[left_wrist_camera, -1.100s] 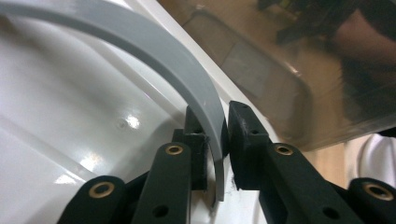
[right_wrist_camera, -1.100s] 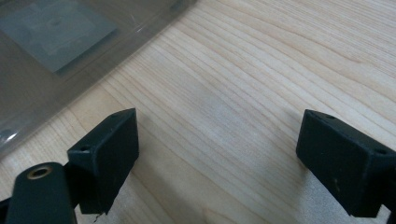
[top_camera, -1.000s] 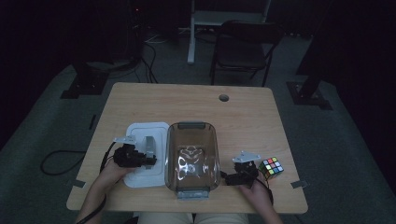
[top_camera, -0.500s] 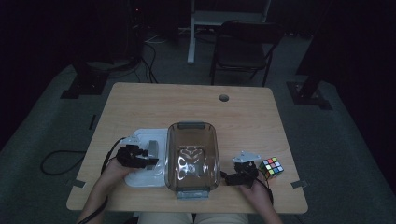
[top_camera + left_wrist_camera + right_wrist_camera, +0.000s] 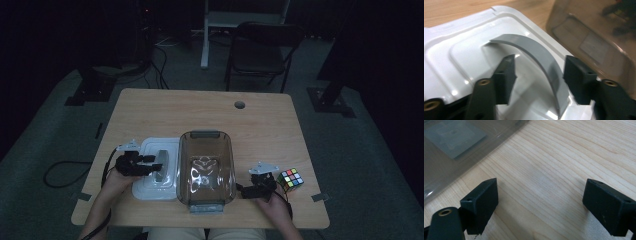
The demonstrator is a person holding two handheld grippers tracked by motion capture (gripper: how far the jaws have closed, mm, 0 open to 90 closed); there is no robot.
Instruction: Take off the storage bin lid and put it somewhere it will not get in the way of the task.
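dimly lit, the white lid (image 5: 150,186) lay flat on the table (image 5: 210,112) just beside the clear bin (image 5: 206,167), whose far end was cut off in the left gripper view. the left gripper (image 5: 537,75) had just been opening, its jaws standing apart around the lid's grey handle (image 5: 536,53) without pressing it. the right gripper (image 5: 539,202) gaped wide over bare wood near a colour cube (image 5: 290,178).

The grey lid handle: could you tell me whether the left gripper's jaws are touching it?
Apart. The left gripper view shows the grey handle between the left gripper's open jaws, with gaps on both sides.
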